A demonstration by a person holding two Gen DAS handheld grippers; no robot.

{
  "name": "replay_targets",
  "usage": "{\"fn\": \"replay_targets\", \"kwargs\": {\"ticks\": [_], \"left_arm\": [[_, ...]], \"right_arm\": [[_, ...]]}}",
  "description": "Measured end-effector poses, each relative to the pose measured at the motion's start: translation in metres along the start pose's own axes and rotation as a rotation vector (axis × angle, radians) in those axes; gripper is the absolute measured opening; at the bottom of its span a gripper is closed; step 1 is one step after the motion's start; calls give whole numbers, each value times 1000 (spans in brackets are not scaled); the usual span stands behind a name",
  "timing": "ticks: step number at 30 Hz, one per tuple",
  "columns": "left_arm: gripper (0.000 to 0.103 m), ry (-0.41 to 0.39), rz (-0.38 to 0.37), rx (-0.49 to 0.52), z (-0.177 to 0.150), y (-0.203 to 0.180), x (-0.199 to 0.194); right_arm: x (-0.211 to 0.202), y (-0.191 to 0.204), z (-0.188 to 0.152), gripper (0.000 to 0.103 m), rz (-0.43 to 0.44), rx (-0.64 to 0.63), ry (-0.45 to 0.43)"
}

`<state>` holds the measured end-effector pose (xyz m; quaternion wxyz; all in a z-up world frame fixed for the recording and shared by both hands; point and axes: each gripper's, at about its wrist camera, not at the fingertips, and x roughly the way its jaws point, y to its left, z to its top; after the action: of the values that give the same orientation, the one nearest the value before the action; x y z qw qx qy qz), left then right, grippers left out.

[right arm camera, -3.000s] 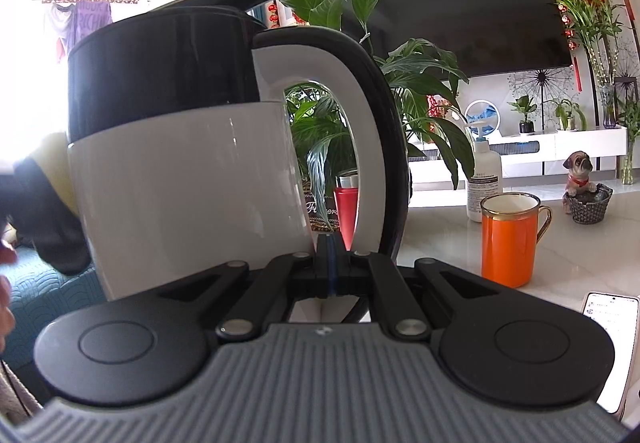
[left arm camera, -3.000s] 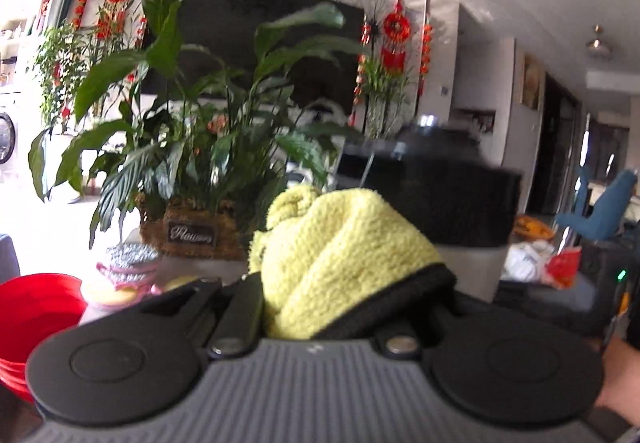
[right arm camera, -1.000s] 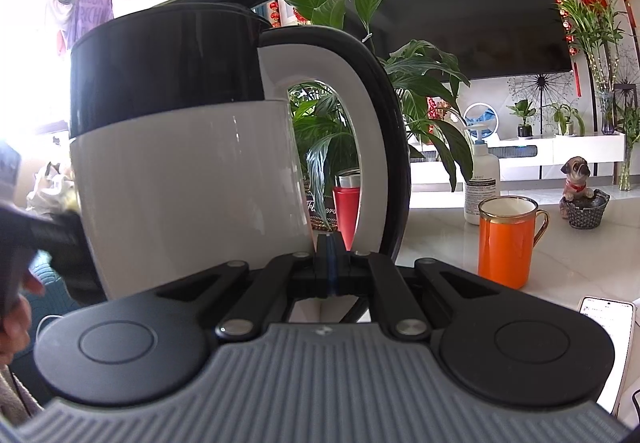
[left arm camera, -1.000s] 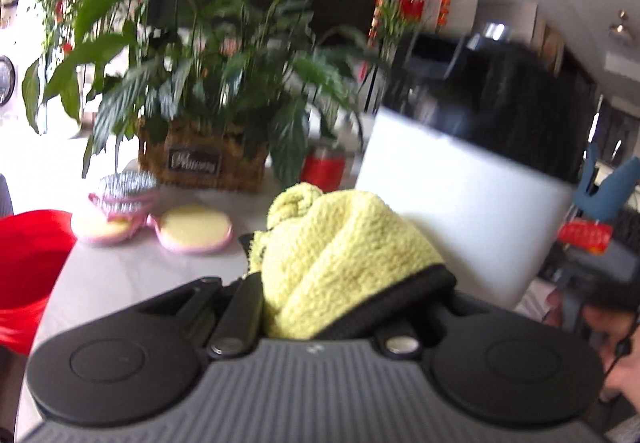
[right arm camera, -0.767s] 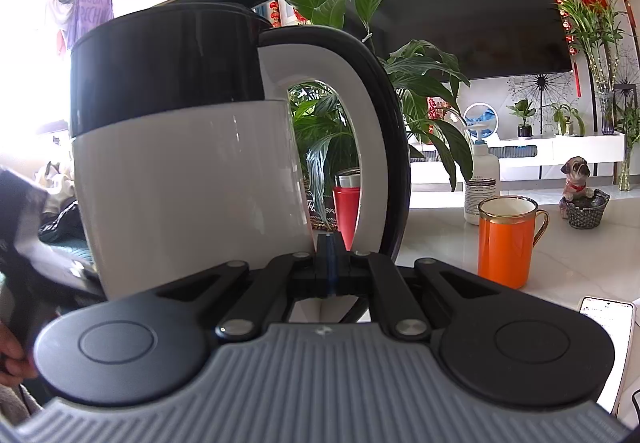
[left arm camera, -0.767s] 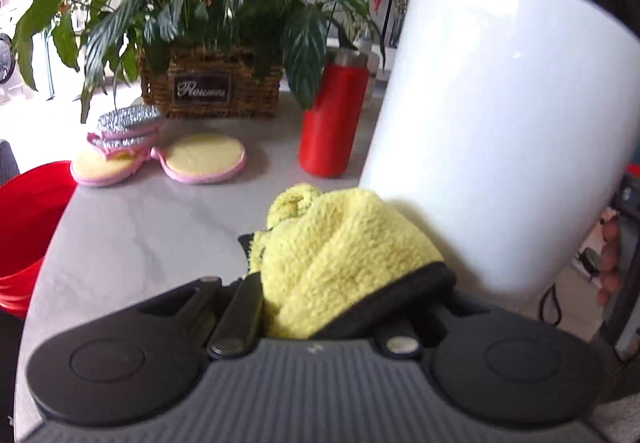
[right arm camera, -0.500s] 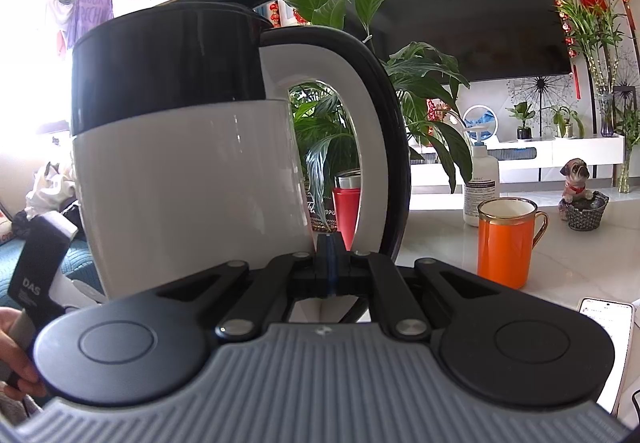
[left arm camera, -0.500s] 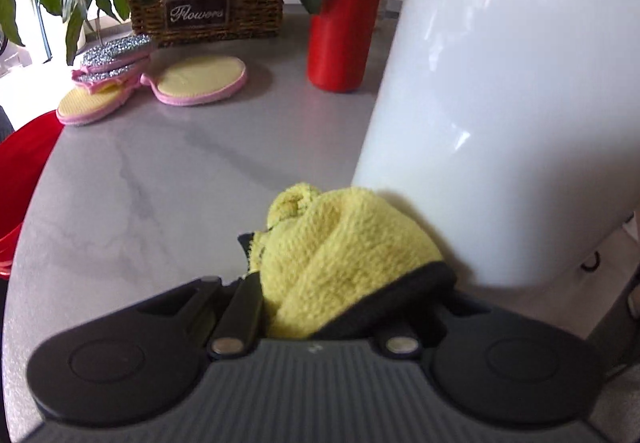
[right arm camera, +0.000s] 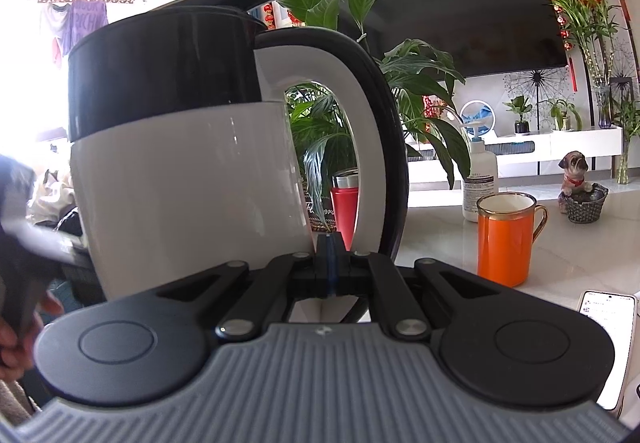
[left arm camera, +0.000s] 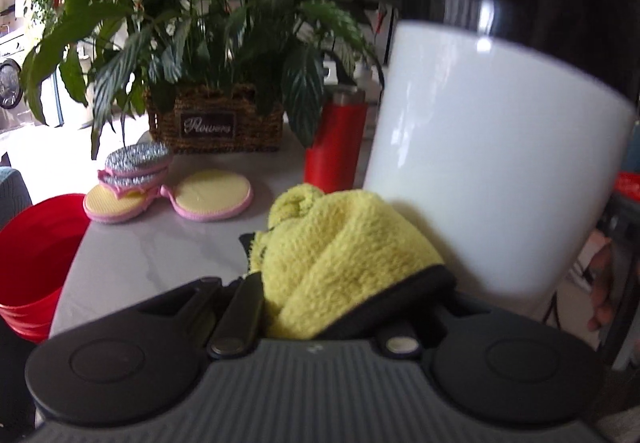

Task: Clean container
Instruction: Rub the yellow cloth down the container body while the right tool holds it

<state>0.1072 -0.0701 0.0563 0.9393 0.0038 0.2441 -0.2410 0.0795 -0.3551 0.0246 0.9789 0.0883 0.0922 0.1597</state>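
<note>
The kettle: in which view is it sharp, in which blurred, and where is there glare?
Right wrist view: the kettle is sharp, but the window behind it is blown out white. Left wrist view: the kettle is soft with motion blur and carries small glare spots; the yellow cloth is sharper.

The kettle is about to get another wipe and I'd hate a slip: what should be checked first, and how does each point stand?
1. Right gripper shut on the kettle handle: ok.
2. Yellow cloth clamped in the left gripper: ok.
3. Cloth against the kettle's white wall: cannot tell, very close.
4. Kettle lid closed: ok.
5. Red bottle clear of the wipe path: ok, it stands behind.
6. Orange mug and phone apart from the kettle: ok.
</note>
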Motion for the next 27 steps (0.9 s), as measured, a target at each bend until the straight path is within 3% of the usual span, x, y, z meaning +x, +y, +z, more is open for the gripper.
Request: {"fn": "replay_targets", "kwargs": {"ticks": [6,10,12,21,27], "left_arm": [[7,-228,-61,-31,22,-7,-42],[7,-257,-71,-11,22,-11,-45],[7,-242,-71,-11,20,-11,-41],[7,1,-52,-24,4,3,9],[7,20,-46,-15,0,6,18]], "right_arm": [[0,1,-2,4,-1,4,-5],[0,1,-2,4,-1,7,-9],[0,1,-3,4,-1,-1,-11],[0,0,-1,4,10,-29,-2],[-1,-8,2,2,59,-39,12]]}}
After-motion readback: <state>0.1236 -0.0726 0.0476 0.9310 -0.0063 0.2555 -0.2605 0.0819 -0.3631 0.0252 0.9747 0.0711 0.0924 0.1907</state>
